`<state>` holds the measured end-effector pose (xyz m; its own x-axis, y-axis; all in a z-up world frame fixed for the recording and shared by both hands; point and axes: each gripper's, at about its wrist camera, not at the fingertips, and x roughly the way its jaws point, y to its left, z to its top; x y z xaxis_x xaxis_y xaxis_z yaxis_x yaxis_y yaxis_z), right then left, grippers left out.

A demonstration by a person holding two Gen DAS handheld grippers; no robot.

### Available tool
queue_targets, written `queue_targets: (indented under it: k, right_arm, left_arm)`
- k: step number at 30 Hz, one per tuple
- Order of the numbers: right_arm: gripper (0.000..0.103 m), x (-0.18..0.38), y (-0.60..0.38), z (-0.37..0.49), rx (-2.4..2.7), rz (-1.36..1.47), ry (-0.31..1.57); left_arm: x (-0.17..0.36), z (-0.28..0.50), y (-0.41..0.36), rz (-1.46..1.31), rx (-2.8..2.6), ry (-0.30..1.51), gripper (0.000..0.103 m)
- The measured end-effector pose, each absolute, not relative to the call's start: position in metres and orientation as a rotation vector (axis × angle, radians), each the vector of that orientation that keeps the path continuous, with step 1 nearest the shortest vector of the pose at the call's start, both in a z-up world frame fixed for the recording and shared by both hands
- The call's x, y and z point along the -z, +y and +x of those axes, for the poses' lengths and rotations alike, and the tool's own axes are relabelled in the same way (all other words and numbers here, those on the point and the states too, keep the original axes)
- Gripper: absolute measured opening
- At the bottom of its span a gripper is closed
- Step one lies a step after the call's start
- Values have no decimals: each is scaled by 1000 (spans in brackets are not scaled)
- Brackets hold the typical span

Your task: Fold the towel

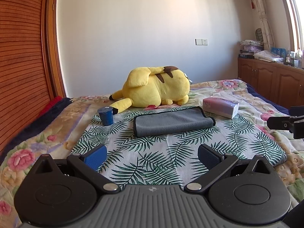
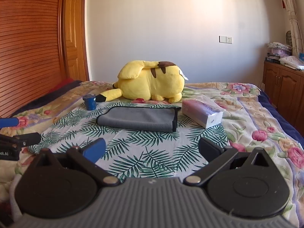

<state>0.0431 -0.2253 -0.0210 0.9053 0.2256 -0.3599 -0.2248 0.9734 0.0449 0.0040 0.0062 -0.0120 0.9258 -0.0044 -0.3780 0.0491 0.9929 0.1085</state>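
A grey towel (image 1: 172, 122) with black edging lies folded on a palm-leaf print cloth (image 1: 152, 152) on the bed; it also shows in the right wrist view (image 2: 140, 118). My left gripper (image 1: 152, 156) is open and empty, held back from the towel above the near part of the cloth. My right gripper (image 2: 152, 150) is open and empty, also back from the towel. Each gripper shows at the edge of the other's view: the right one (image 1: 285, 123), the left one (image 2: 17, 131).
A yellow plush toy (image 1: 155, 87) lies behind the towel. A blue cup (image 1: 105, 115) stands left of it and a pink tissue pack (image 1: 220, 107) right of it. A wooden wardrobe (image 1: 22, 57) is left, cabinets (image 1: 271, 83) right.
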Motion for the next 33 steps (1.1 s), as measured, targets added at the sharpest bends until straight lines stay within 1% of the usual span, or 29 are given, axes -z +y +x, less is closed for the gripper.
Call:
queue_targets:
  k: [18, 33]
  right_arm:
    - [103, 15, -227, 34, -202, -13, 285]
    - [103, 15, -233, 34, -172, 9, 269]
  left_arm:
    - [2, -4, 13, 69, 13, 323, 87]
    - [1, -5, 14, 63, 10, 318, 87]
